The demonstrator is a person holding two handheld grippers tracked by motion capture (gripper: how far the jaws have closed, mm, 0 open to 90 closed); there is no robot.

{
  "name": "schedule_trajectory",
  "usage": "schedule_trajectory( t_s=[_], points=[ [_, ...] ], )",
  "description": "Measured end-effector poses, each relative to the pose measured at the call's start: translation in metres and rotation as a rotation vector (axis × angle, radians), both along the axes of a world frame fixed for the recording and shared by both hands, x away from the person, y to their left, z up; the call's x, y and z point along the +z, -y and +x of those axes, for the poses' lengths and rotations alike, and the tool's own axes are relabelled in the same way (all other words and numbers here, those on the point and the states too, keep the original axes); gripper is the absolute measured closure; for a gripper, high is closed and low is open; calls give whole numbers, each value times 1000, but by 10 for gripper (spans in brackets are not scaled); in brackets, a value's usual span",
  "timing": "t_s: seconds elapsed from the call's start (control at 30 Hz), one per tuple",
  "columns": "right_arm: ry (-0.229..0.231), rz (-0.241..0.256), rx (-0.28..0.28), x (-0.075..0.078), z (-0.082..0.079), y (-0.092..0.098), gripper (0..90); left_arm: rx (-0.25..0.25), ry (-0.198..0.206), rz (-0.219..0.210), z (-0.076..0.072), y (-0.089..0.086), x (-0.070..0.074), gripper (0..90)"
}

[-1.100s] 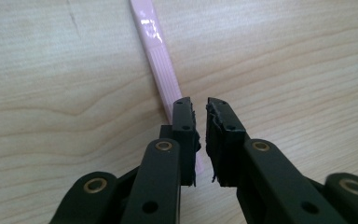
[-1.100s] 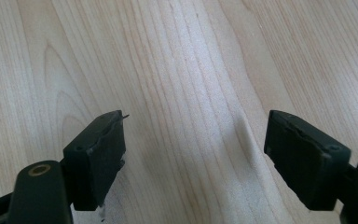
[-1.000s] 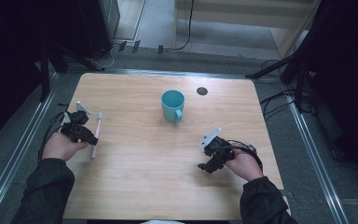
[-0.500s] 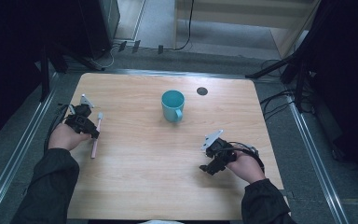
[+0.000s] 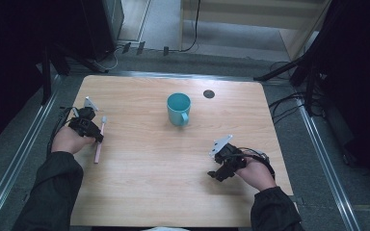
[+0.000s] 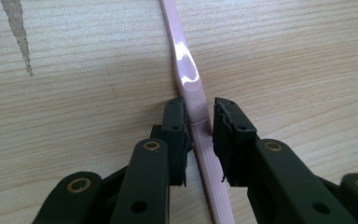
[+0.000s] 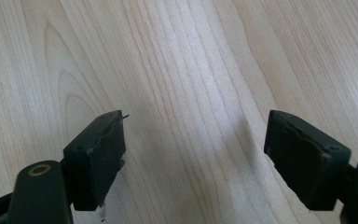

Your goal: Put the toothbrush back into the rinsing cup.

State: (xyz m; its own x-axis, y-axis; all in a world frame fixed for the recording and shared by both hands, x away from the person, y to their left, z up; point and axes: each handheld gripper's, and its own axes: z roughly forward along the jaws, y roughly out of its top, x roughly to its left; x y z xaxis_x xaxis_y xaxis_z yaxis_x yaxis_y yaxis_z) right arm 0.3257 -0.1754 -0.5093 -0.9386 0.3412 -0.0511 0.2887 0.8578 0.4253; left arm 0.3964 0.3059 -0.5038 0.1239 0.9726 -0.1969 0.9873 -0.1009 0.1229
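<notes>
Right gripper (image 5: 217, 174): you hold it near the tabletop's near right corner, low over bare wood. In the right gripper view (image 7: 193, 154) its jaws stand wide apart with nothing between them.

Left gripper (image 5: 98, 138): you hold it by the tabletop's left edge, about midway along it, your hand (image 5: 67, 139) behind it. In the left gripper view (image 6: 199, 130) the jaws are narrow and straddle the toothbrush (image 6: 186, 74), one on each side of the handle. The left jaw sits against the handle or just beside it; a thin gap shows on the right side, so I cannot tell whether you have a firm grip yet.

Toothbrush (image 5: 99, 139): pink, lying flat on the wood, near the left edge. Its long axis runs near to far, roughly parallel to that edge. The bristle head is at the far end, the handle tip at the near end. Your jaws cross it around mid-length. A glossy highlight shows on the handle just beyond the jaws. No readable brand or writing on it.

Mug (image 5: 178, 109): teal, upright, near the centre of the far half, handle turned toward the near edge. No label visible.

Farther right, a small dark disc (image 5: 209, 94) sits near the far edge.
</notes>
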Motion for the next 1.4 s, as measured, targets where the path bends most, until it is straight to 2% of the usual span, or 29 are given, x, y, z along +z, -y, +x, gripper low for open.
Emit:
schedule_trajectory(
  t_s=[0.23, 0.27, 0.3, 0.53, 1.1, 1.17, 1.4],
  points=[
    [1, 1, 2, 0, 0, 0, 204, 4, 0, -1, 0, -1, -2, 726],
    [1, 1, 2, 0, 0, 0, 203, -7, -11, 9, 0, 0, -3, 737],
    [2, 1, 2, 0, 0, 0, 204, -7, 1, 13, 0, 0, -4, 764],
    [1, 1, 1, 0, 0, 0, 204, -6, 5, 10, 0, -2, -4, 826],
    [2, 0, 2, 0, 0, 0, 204, -41, 6, 18, 0, 2, -4, 840],
    [2, 0, 4, 0, 0, 0, 204, -43, 2, 7, 0, 2, -4, 840],
    [2, 1, 3, 0, 0, 0, 203, -43, 22, -2, -2, 2, 2, 840]
  ],
)
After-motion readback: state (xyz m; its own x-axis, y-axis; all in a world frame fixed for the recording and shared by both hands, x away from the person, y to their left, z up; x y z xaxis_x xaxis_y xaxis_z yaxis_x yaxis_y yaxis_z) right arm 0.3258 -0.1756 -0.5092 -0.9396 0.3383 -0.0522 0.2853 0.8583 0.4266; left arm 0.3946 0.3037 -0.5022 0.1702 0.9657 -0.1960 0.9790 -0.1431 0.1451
